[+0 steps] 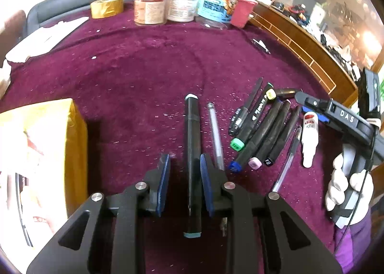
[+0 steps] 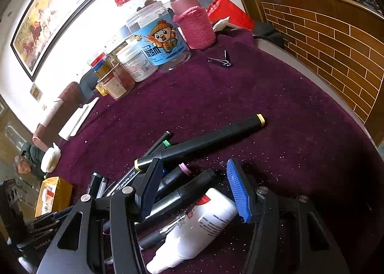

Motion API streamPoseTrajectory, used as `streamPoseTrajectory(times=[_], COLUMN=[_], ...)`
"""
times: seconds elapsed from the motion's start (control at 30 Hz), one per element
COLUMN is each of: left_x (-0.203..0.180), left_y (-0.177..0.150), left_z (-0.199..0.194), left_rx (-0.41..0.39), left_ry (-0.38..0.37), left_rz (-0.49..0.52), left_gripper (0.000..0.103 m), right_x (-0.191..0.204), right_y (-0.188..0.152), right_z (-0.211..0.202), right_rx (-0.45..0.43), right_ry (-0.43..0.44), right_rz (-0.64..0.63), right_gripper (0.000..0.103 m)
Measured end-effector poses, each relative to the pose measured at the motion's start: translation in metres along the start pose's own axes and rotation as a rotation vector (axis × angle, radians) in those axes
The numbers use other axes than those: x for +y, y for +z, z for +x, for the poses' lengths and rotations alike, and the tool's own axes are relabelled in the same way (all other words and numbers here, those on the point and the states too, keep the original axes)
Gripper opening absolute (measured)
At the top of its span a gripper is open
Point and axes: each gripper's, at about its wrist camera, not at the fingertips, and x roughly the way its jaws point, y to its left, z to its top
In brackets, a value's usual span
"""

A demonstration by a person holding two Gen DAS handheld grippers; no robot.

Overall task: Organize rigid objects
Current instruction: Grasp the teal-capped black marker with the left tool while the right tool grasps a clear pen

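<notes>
Left gripper (image 1: 184, 168) jaws partly spread around black marker (image 1: 193, 154), one pad touching, mid-worktop (image 1: 134, 62). Right gripper (image 2: 194, 187) spread, empty, above white bottle (image 2: 199, 226) beside marker pile (image 1: 261, 130).

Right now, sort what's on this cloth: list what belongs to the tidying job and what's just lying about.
Job: teal-capped marker, clear pen, marker pile, white bottle, yellow-capped marker.
Lying about, likely: jars, gold tape roll, pink-sleeved flask.
</notes>
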Motion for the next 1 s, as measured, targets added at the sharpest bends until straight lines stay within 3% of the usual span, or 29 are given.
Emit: streamPoseTrajectory(times=[0.13, 0.2, 0.23, 0.27, 0.5, 0.57, 0.63, 0.7, 0.8, 0.87, 1.0], left_x=[-0.02, -0.023, -0.022, -0.02, -0.002, 0.002, 0.009, 0.018, 0.034, 0.047, 0.087], left_y=[0.001, 0.002, 0.003, 0.003, -0.01, -0.014, -0.021, -0.03, -0.044, -0.054, -0.077], left_z=[0.013, 0.015, 0.015, 0.014, -0.035, -0.052, -0.071, -0.087, -0.112, -0.124, -0.138], left_rx=[-0.011, -0.014, -0.012, -0.008, -0.098, -0.134, -0.172, -0.206, -0.256, -0.279, -0.298], left_ry=[0.12, 0.132, 0.119, 0.097, -0.052, -0.104, -0.151, -0.188, -0.184, -0.173, -0.149], left_rz=[0.109, 0.124, 0.12, 0.11, -0.025, -0.06, -0.095, -0.122, -0.151, -0.179, -0.272], left_gripper=[0.023, 0.022, 0.013, 0.011, 0.012, 0.012, 0.012, 0.012, 0.012, 0.012, 0.012], right_x=[-0.001, -0.001, -0.001, 0.0, 0.021, 0.043, 0.068, 0.098, 0.127, 0.142, 0.158], right_y=[0.001, 0.0, 0.0, 0.0, -0.002, -0.009, -0.02, -0.032, -0.044, -0.052, -0.065], right_z=[0.0, 0.0, 0.0, 0.0, -0.014, -0.028, -0.034, -0.03, -0.014, 0.0, 0.027], right_rx=[0.001, 0.003, 0.004, 0.002, -0.051, -0.056, -0.017, 0.079, 0.195, 0.255, 0.316], right_ry=[0.0, 0.001, 0.001, 0.001, -0.03, 0.038, 0.11, 0.234, 0.331, 0.339, 0.239], right_rz=[-0.004, -0.006, -0.006, -0.006, -0.079, -0.118, -0.176, -0.223, -0.243, -0.261, -0.295], right_gripper=[0.051, 0.051, 0.051, 0.051, 0.051, 0.051, 0.051, 0.051, 0.051, 0.05, 0.048])
